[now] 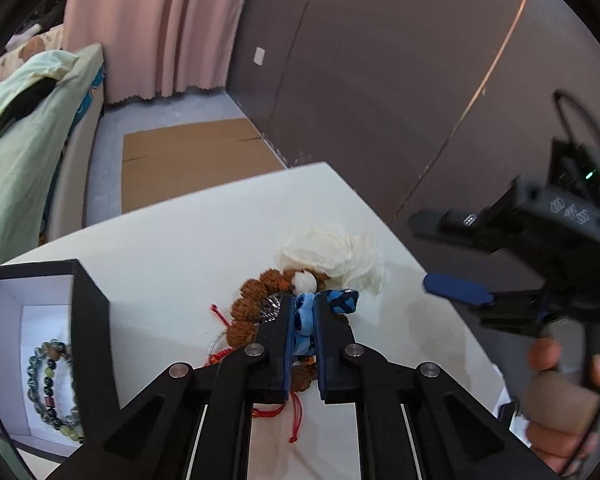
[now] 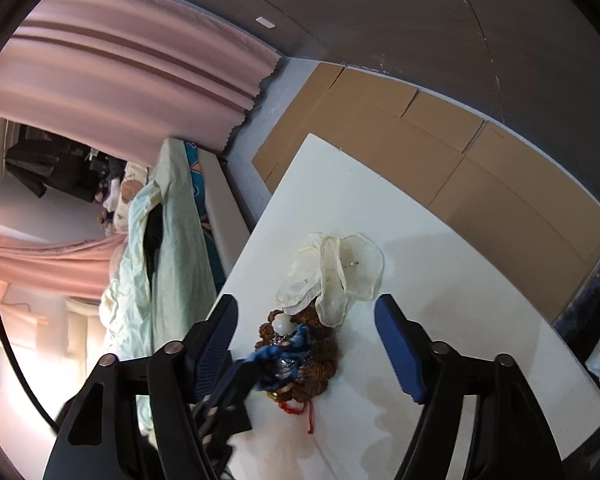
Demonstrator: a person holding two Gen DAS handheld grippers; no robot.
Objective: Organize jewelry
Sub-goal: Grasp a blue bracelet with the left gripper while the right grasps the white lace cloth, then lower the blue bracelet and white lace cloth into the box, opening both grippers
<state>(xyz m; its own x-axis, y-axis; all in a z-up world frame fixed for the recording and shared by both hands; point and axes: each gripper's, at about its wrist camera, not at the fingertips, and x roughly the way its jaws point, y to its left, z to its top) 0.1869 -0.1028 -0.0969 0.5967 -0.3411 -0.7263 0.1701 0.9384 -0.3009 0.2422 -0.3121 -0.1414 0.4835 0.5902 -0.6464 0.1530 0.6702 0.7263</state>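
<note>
The blue ribbon piece (image 1: 303, 322), on the jewelry pile (image 1: 260, 308) mid-tabletop (image 1: 180, 240), sits clamped in my left jaws (image 1: 303, 316) while my right jaws (image 2: 306, 344) hover open above, and lifting may drag the tangled brown beaded bracelet (image 1: 246, 306) along.

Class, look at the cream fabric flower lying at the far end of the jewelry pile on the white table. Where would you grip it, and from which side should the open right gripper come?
Grip the cream fabric flower by its outer petals, on the side away from the brown bead bracelet. The petals are thin, soft and spread flat, and that far edge lies on bare table, so the right gripper probably does best coming from above.
</note>
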